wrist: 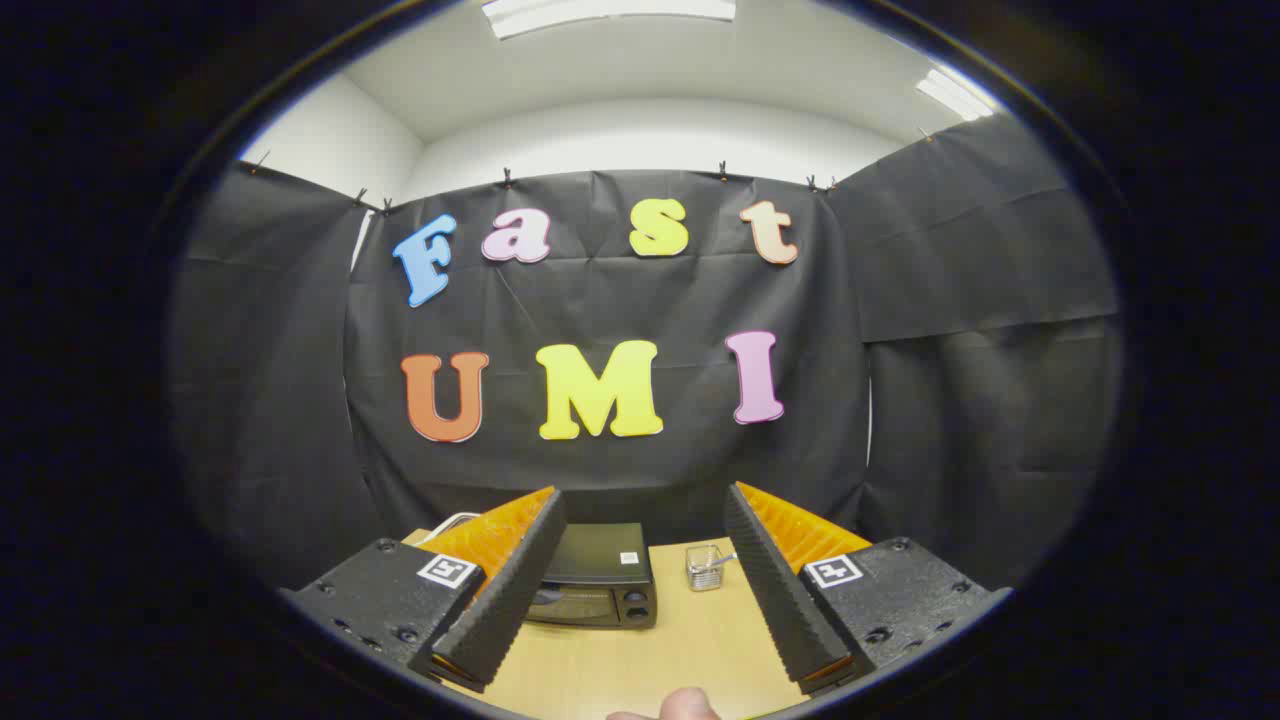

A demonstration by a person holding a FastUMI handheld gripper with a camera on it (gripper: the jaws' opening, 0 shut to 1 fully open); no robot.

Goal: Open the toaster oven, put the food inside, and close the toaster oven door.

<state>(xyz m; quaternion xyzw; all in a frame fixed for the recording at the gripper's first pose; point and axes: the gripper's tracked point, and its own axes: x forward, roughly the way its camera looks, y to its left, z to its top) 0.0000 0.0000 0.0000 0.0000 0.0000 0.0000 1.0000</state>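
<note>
A black toaster oven (598, 577) stands on the wooden table (690, 640) below, its door closed, partly hidden behind my left finger (510, 590). My gripper (645, 505) hangs high above the table, open wide, with nothing between its fingers. The oven lies between and below the fingers, toward the left one. The food cannot be made out from here.
A small wire basket (706, 566) stands on the table right of the oven, near my right finger (785, 590). A pale rim (450, 520) peeks out behind the left finger. A fingertip of a person (685, 706) shows at the table's near edge. Black cloth walls surround the table.
</note>
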